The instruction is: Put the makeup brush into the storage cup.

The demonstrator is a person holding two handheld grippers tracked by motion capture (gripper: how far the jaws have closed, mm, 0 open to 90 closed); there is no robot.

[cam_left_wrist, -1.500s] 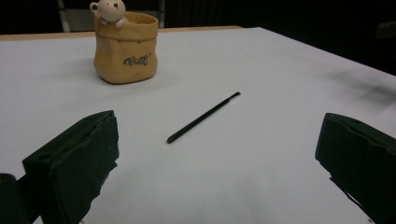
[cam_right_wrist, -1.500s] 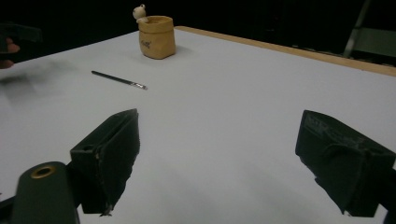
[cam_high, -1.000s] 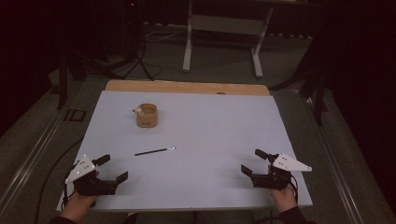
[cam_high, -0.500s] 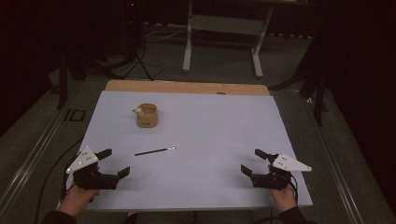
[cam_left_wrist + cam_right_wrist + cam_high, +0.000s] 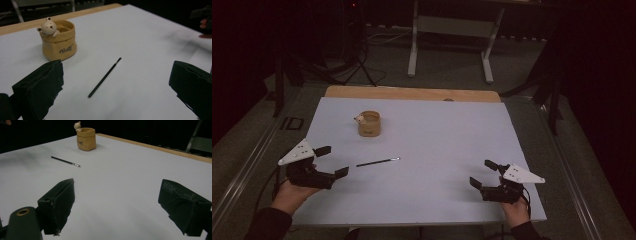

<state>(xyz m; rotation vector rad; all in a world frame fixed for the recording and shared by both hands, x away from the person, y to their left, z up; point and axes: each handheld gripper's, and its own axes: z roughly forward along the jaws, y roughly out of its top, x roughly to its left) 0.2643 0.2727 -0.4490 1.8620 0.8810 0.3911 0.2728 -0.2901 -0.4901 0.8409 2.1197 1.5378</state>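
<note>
Left tongs [image 5: 328,161] agape nr thin brush [image 5: 377,161], bristle tip prob. blurred, right tongs [image 5: 484,173] agape.

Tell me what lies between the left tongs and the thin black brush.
Nothing: bare white table separates the open left tongs from the brush, as the left gripper view and the high view show.

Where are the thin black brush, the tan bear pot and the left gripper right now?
thin black brush [image 5: 104,77], left gripper view, middle of its handle
tan bear pot [image 5: 59,43], left gripper view, its front wall
left gripper [image 5: 333,161], high view, midway between its fingertips
</note>
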